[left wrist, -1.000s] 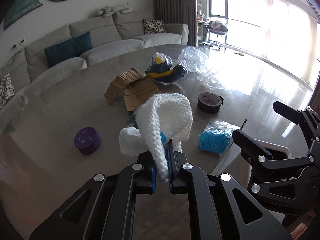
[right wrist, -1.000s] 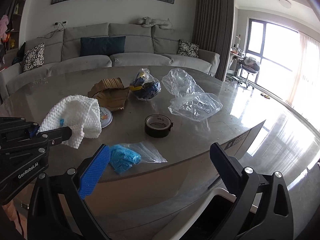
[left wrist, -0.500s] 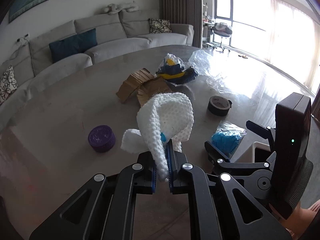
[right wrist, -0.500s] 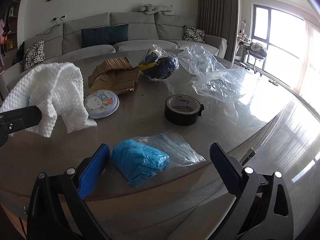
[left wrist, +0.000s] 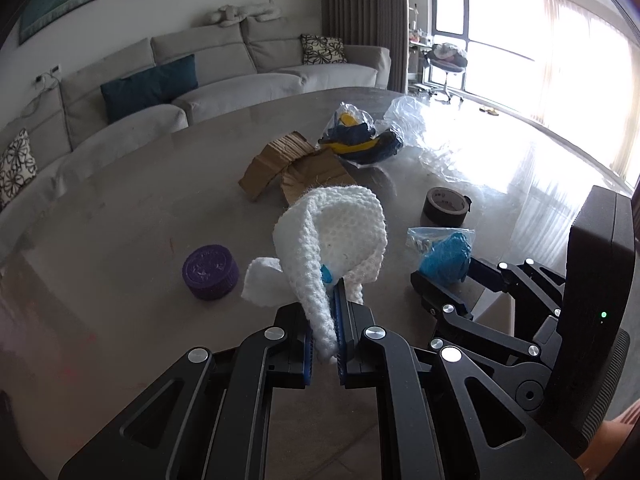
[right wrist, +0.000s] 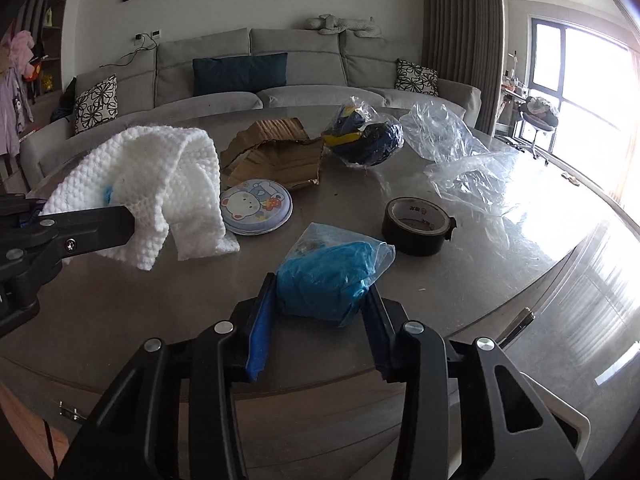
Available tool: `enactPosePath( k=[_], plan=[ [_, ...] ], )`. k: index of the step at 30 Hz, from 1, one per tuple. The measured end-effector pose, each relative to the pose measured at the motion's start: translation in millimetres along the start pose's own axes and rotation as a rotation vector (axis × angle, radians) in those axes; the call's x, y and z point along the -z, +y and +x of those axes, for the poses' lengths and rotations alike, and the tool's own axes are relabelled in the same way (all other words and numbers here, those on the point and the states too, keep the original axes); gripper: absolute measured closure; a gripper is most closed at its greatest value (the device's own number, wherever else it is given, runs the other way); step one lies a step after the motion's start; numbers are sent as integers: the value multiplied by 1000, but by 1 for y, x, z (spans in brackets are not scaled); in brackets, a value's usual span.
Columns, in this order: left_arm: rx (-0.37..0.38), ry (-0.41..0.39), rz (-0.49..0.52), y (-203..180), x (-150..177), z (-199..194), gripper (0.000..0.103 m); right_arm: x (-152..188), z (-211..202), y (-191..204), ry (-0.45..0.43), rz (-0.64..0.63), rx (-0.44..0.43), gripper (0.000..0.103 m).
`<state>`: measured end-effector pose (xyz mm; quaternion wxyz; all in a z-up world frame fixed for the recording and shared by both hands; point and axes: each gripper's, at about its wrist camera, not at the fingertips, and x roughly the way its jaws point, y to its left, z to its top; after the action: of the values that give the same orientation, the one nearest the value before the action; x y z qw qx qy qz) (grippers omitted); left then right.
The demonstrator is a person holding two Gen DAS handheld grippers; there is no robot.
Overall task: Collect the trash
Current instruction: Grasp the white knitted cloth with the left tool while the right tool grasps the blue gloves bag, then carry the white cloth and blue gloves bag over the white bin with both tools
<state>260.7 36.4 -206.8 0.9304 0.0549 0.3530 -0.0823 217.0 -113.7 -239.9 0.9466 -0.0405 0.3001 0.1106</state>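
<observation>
White knitted cloth (left wrist: 336,236), loosely folded with a nubbly weave and a small blue scrap tucked in its fold, hangs raised above the grey table (left wrist: 120,216), pinched between the closed blue-padded fingers of the left gripper (left wrist: 323,320). To its right, the right gripper (right wrist: 320,316) has its fingers on either side of a clear plastic bag stuffed with crumpled blue material (right wrist: 328,276); the pads press against the bag's sides, and the bag sits near the table's front edge (whether it rests on the table or is lifted cannot be told). Just behind the bag lies a dark roll of tape (right wrist: 416,224), and to the left of the tape a round lid printed with a cartoon bear (right wrist: 256,206), partly covered by the cloth. Farther back are torn brown cardboard (right wrist: 276,152), a clear bag holding something navy and yellow (right wrist: 366,138), and two crumpled clear plastic bags (right wrist: 464,160) toward the sunlit right side. A purple round container (left wrist: 210,272) stands alone on the left, with bare tabletop around it. The table's curved edge runs close below both grippers, with a grey sofa (right wrist: 248,88) beyond the far side.
</observation>
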Motion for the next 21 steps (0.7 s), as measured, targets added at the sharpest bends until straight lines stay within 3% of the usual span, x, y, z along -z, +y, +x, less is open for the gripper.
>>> enactPosePath(
  k=[7, 21],
  plan=[
    [0, -24, 23, -9, 0, -7, 93, -5, -4, 1, 0, -13, 7, 62],
    [14, -35, 45, -25, -4, -13, 93, -32, -80, -25, -136, -1, 46, 62]
  ],
)
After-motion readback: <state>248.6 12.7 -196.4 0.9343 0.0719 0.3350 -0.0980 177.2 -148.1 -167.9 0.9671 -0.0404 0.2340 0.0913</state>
